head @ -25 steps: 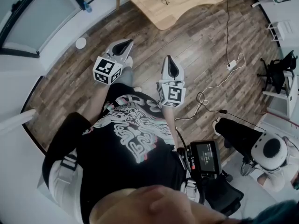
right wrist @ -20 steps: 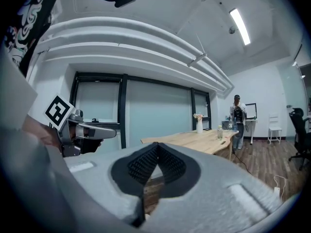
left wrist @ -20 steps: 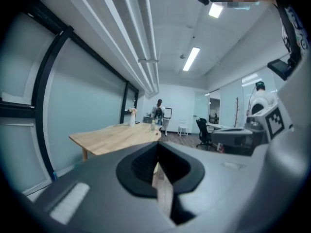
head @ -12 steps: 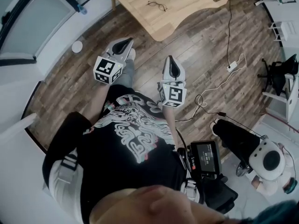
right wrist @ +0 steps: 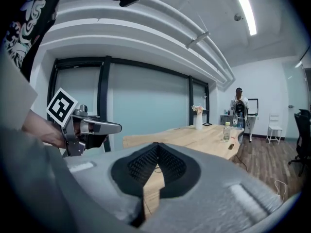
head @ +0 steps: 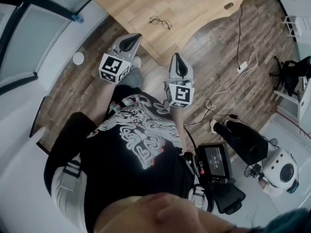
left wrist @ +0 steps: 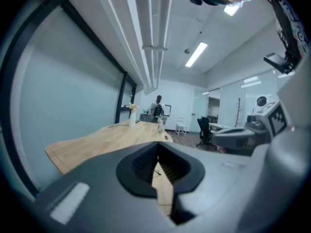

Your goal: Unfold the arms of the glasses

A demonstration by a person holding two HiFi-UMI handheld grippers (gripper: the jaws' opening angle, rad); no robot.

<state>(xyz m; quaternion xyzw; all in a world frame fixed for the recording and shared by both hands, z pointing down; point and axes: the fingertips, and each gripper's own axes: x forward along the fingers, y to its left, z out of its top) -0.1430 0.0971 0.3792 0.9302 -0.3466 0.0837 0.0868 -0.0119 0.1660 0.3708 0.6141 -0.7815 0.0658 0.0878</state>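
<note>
Thin-framed glasses [head: 160, 22] lie on the light wooden table [head: 194, 4], near its curved front edge. Both grippers hang in the air over the floor, short of the table, and point toward it. The left gripper [head: 132, 39] is shut with nothing in it, its tip just at the table's edge. The right gripper [head: 176, 57] is also shut and empty, a little farther back. In the left gripper view the jaws [left wrist: 157, 144] meet at the tips, and the table shows through the gap below them. The right gripper view shows the right gripper [right wrist: 157, 144] the same way, with the left gripper [right wrist: 92, 127] beside it.
A vase [right wrist: 198, 120] and a bottle [right wrist: 226, 131] stand far down the table, and a person [right wrist: 238, 101] stands beyond it. A glass wall [head: 29, 28] runs along the left. A cable [head: 228, 81] and a white disc [head: 78, 58] lie on the wood floor. A seated person [head: 243, 140] is at the right.
The view has moved toward the table, so the table and glasses now lie closer to the gripper tips. Both grippers stay shut and side by side.
</note>
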